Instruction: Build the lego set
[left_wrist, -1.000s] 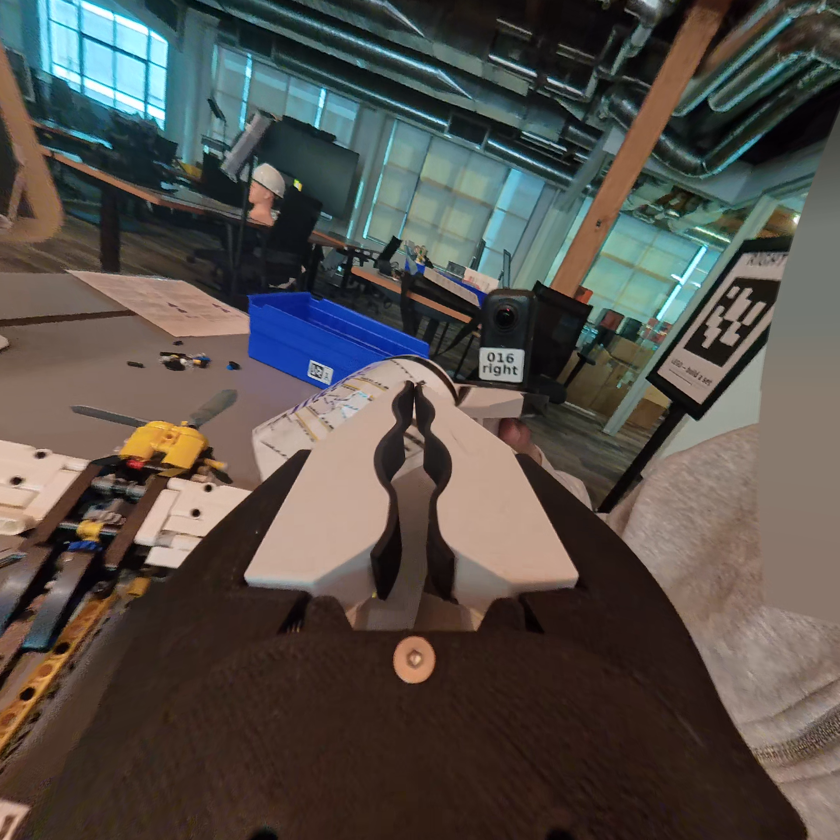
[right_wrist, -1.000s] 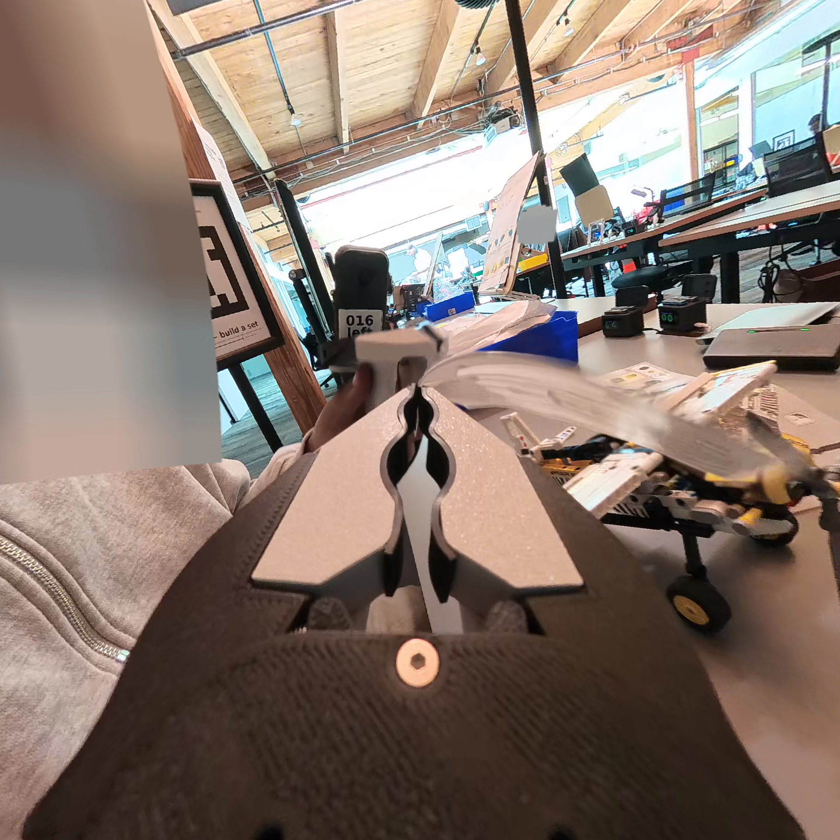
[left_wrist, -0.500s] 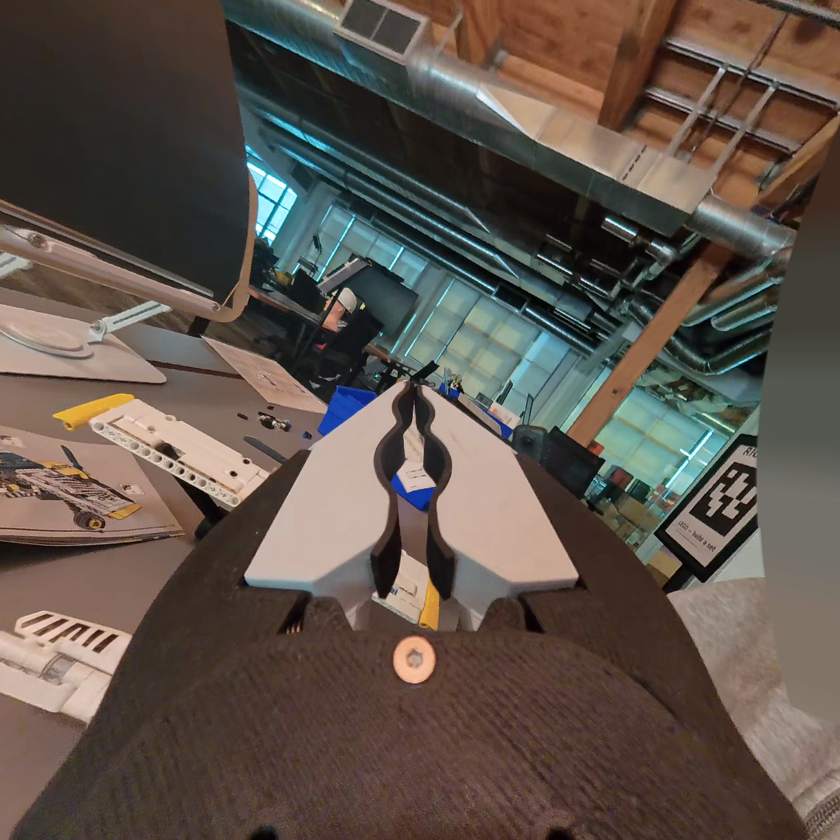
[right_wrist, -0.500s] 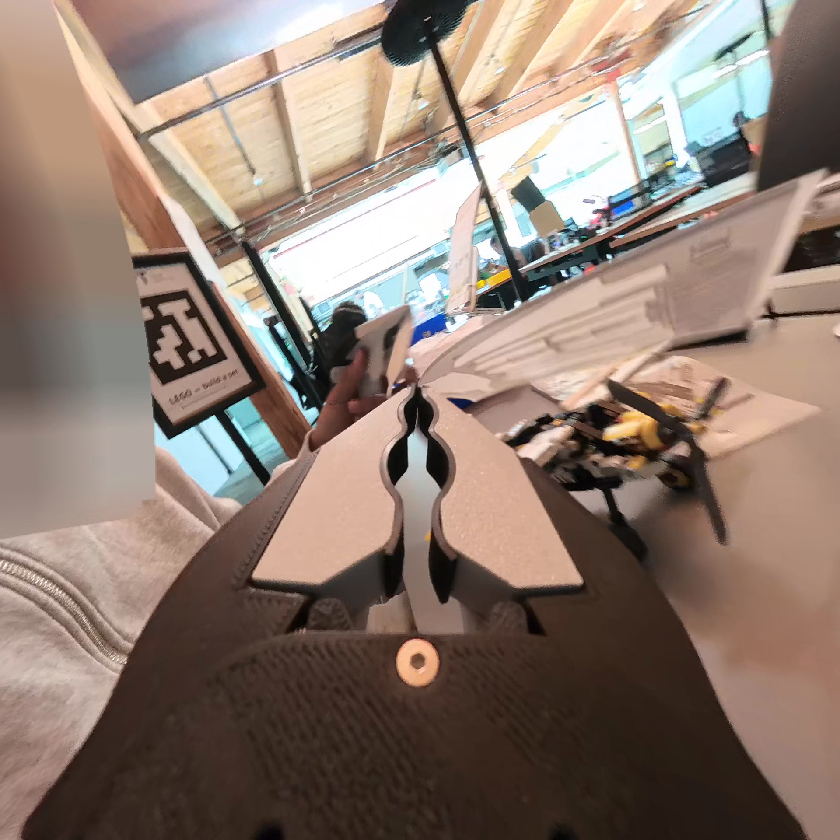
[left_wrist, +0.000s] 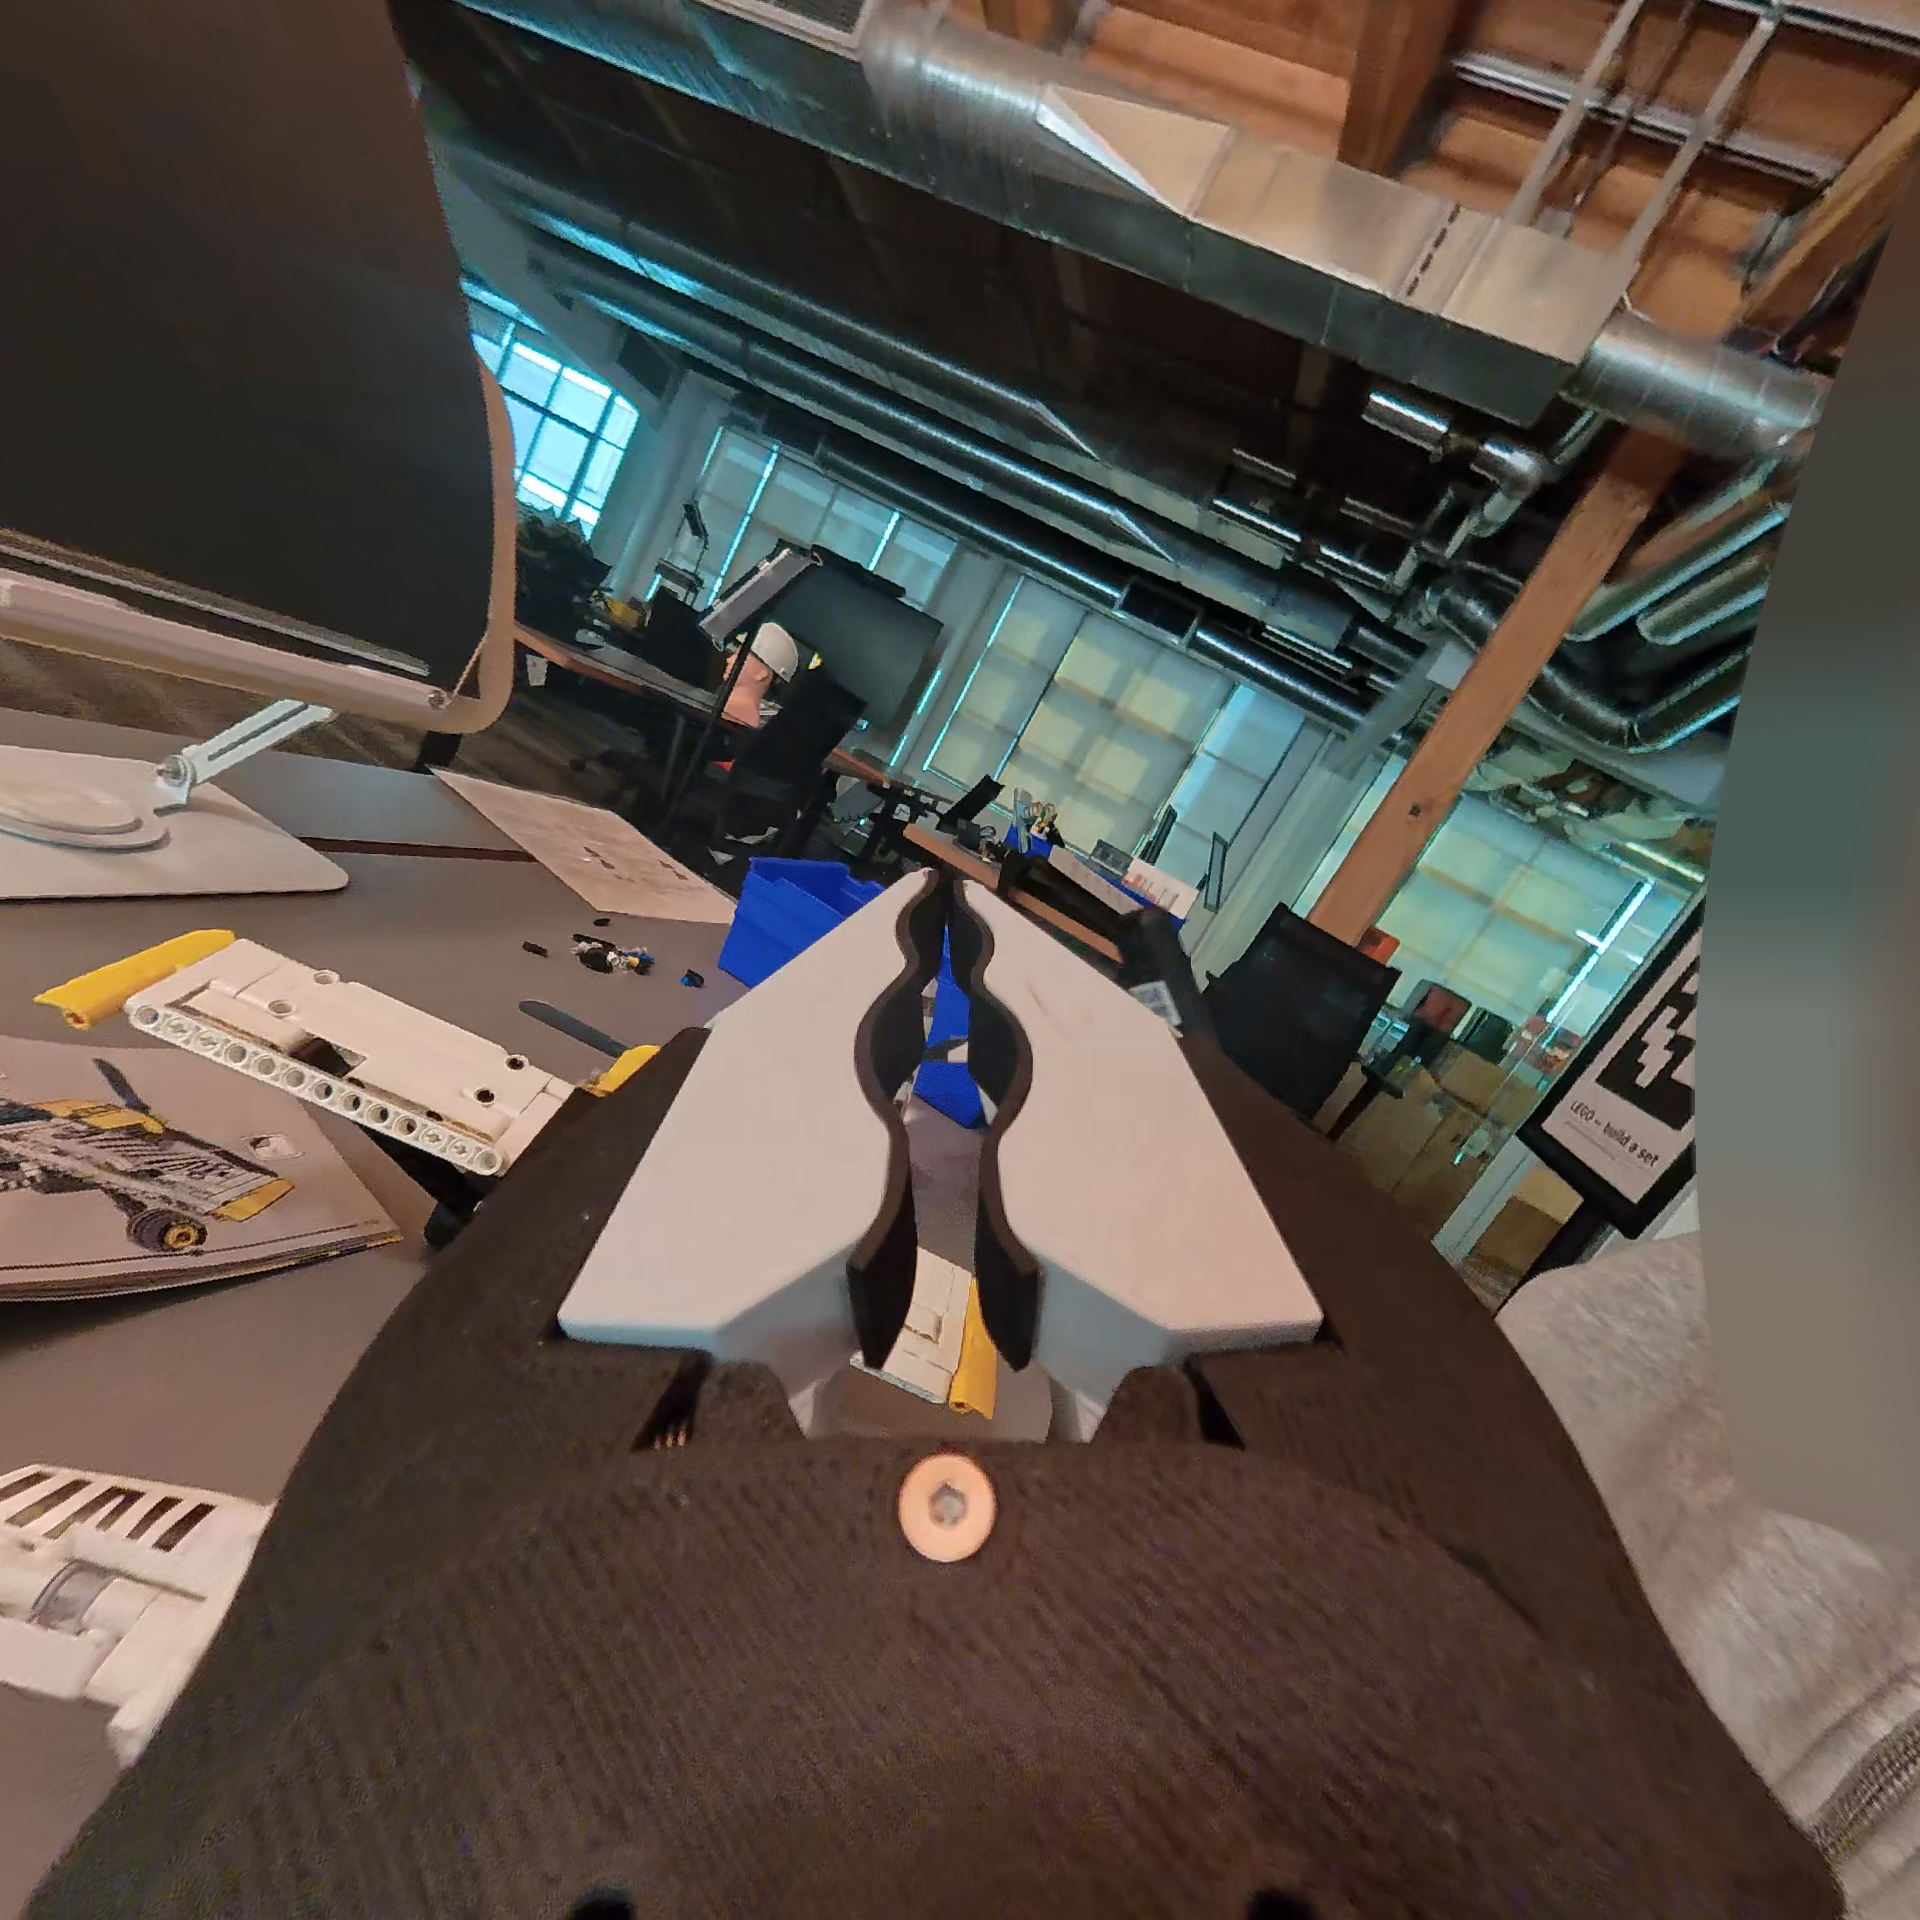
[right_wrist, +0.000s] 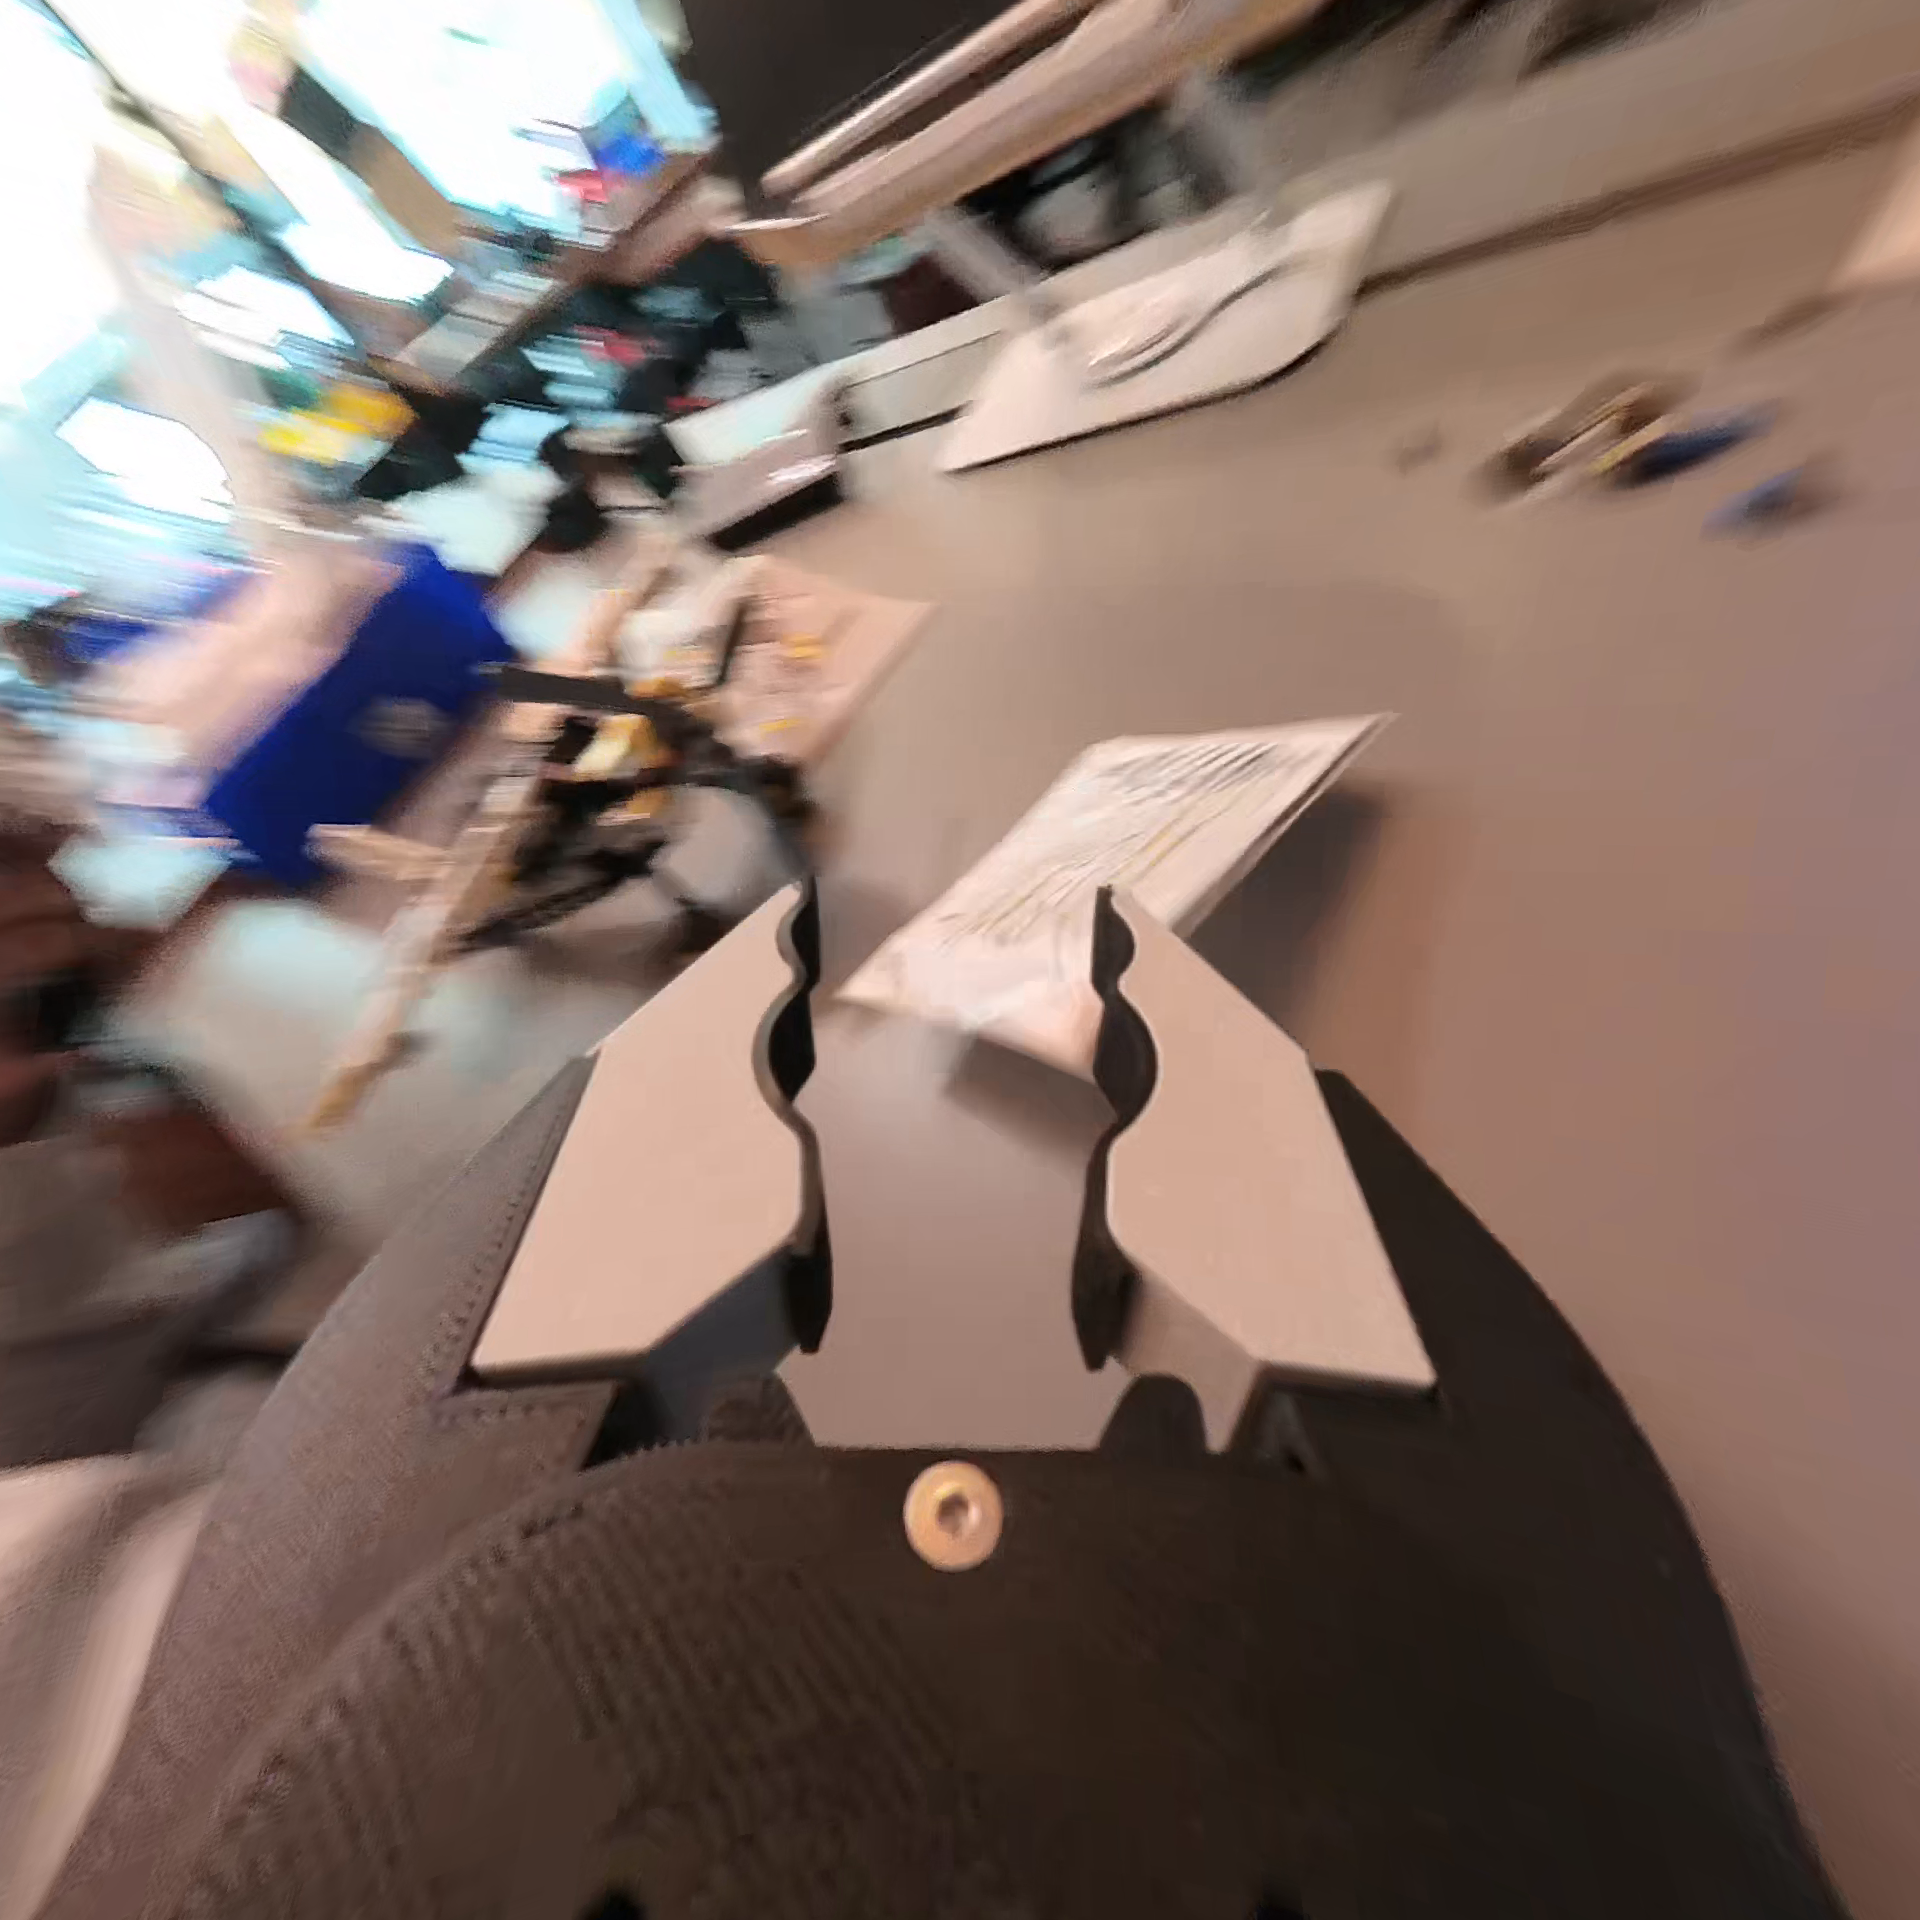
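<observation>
The lego plane's white wing (left_wrist: 312, 1039) with a yellow tip stands at the left of the left wrist view, and another white slotted panel (left_wrist: 83, 1558) lies lower left. My left gripper (left_wrist: 940, 883) is shut, raised over the table; a white and yellow piece (left_wrist: 951, 1340) shows through the gap low between its fingers, and whether it is gripped cannot be told. The right wrist view is motion-blurred. My right gripper (right_wrist: 956, 904) is open and empty above the table. The instruction booklet (right_wrist: 1143, 831) lies just beyond its tips. The plane (right_wrist: 644, 758) is a blur to the left.
A booklet (left_wrist: 156, 1174) lies by the wing. A blue bin (left_wrist: 800, 914) stands behind the left gripper and shows in the right wrist view (right_wrist: 343, 707). Small loose parts (left_wrist: 613, 951) lie on the grey table. A monitor's stand base (left_wrist: 156, 831) and a paper sheet (left_wrist: 592, 852) are at the back. There is about 35 cm between the tips of the two grippers. To reach the plane (right_wrist: 644, 758) in a straight line is about 15 cm for my right fingers, about 20 cm for my left.
My right gripper opened, let go of the booklet, and swung fast down toward the table. The booklet now lies flat. My left gripper stayed shut and barely moved in the last half second.
</observation>
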